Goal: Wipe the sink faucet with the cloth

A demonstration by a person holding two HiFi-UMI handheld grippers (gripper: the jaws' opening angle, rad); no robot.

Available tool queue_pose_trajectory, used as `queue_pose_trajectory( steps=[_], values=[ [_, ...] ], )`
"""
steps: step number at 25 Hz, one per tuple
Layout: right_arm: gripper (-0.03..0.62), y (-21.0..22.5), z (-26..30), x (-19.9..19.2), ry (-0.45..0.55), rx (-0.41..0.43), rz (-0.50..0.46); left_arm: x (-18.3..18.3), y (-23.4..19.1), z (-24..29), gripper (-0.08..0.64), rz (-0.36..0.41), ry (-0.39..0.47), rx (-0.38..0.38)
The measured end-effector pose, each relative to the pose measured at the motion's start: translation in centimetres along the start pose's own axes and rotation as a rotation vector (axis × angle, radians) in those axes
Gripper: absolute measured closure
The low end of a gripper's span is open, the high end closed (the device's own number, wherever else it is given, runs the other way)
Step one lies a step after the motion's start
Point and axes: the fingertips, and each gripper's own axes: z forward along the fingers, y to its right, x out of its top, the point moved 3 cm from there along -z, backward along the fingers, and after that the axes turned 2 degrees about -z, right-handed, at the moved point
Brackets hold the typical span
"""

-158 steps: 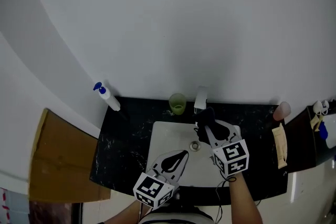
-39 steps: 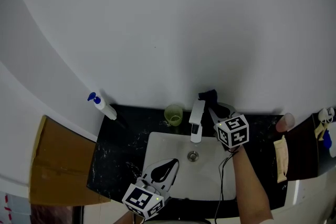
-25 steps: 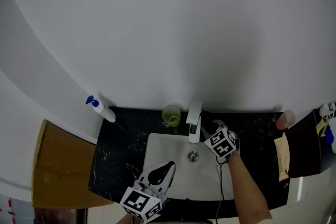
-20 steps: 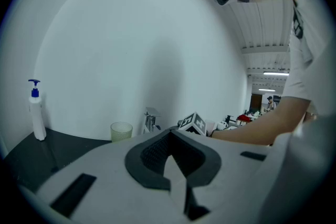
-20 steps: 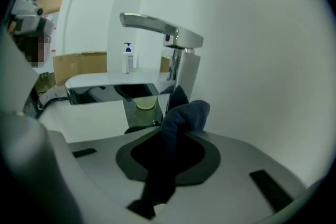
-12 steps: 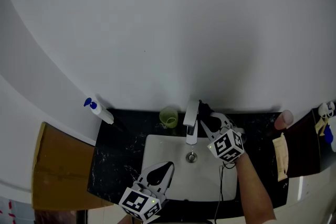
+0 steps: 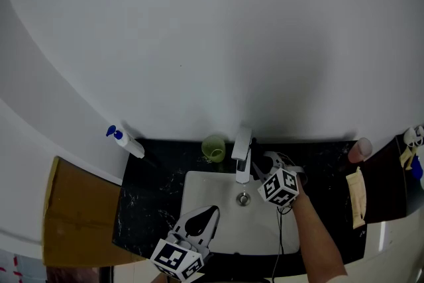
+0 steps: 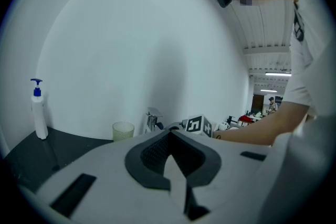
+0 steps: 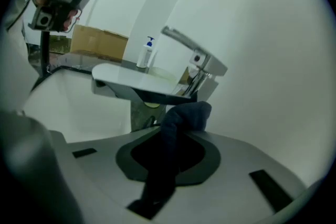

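Note:
A chrome faucet [image 7: 241, 154] stands at the back of the white sink [image 7: 205, 192]; in the right gripper view its flat spout [image 9: 137, 83] reaches left under a lever handle [image 9: 185, 43]. My right gripper [image 7: 263, 165] is shut on a dark blue cloth [image 9: 181, 120]. The cloth's bunched end lies against the faucet body just below the spout, on its right side. My left gripper [image 7: 212, 211] hovers over the sink's front left, shut and with nothing in it; it shows as [image 8: 170, 136] in its own view, pointing toward the faucet [image 8: 152, 122].
A black counter [image 7: 149, 182] surrounds the sink. A green cup [image 7: 213, 147] stands just left of the faucet, and a blue-topped pump bottle [image 7: 124, 140] stands at the far left. A cardboard box [image 7: 76, 209] borders the counter's left side. A beige item [image 7: 356, 186] lies at the right end.
The right gripper with the cloth slid from behind the faucet to its right side, nearer the front, and rolled. The left gripper stayed where it was.

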Motion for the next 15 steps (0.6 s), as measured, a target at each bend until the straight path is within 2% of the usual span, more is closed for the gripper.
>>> queue_pose_trajectory(
  steps=[4, 9, 11, 15],
  values=[
    [0.534, -1.2, 1.7, -1.8, -0.064, 0.045, 0.058, -0.3, -0.5, -0.3, 0.560, 0.003, 0.002, 0.007],
    [0.534, -1.3, 2.4, -2.2, -0.135, 0.081, 0.049, 0.1, -0.6, -0.5, 0.560, 0.006, 0.002, 0.011],
    [0.534, -0.9, 2.1, -1.8, -0.124, 0.063, 0.032, 0.1, -0.6, -0.4, 0.560, 0.007, 0.007, 0.006],
    [0.534, 1.0, 0.1, 0.4, -0.043, -0.032, -0.016, -0.6, -0.6, -0.3, 0.560, 0.006, 0.020, -0.018]
  ],
)
